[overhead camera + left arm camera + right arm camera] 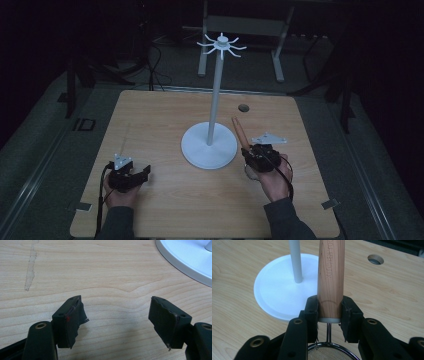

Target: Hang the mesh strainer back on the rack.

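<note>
A white stand with a round base (209,146), a thin pole (214,100) and a ring of hooks on top (221,46) stands mid-table. My right gripper (251,151) is just right of the base, shut on the wooden handle (239,131) of a small strainer. In the right gripper view the handle (331,277) points away between the pads of the gripper (329,313), and the wire mesh bowl (329,353) sits below them. The left gripper (143,172) rests low at the table's front left, open and holding nothing (117,320). The base's rim (190,257) lies ahead to its right.
A round hole (243,107) is cut in the light wood table (160,115) behind the handle. A pale scuff (30,267) marks the wood ahead of the left gripper. Beyond the table's far edge stand a metal frame's legs (278,55) on dark floor.
</note>
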Tool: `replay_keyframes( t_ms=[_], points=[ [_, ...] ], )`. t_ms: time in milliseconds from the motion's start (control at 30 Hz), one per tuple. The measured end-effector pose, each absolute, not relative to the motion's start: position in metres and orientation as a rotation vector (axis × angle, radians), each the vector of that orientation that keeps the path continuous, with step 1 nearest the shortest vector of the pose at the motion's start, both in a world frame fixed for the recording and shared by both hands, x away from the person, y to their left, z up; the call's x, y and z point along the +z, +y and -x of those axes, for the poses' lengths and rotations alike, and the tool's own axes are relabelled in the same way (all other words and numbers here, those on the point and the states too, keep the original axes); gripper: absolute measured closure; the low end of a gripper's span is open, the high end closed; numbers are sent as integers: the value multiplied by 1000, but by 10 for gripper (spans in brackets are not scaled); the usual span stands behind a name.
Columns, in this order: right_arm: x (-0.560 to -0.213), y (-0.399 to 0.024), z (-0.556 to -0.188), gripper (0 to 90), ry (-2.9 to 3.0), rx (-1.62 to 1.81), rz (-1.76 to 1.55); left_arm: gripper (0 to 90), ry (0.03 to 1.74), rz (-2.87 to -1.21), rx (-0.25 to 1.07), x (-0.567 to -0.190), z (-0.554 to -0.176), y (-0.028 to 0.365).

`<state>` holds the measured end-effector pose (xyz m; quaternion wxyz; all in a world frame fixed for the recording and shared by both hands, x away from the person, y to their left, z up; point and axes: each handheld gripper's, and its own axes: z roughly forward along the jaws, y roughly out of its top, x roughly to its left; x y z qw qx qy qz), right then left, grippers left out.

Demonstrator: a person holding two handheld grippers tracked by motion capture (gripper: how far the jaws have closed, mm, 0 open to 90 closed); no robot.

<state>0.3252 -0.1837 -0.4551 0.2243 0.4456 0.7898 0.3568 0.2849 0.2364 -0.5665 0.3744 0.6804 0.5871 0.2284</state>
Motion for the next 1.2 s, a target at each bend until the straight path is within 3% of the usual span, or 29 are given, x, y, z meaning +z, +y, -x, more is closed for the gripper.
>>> replay_keyframes(
  t_ms=[1200],
  points=[
    [-433, -178, -319, 693, 2063, 1155, -1158, 280, 1501, -1745, 585, -566, -285, 237]
  ],
)
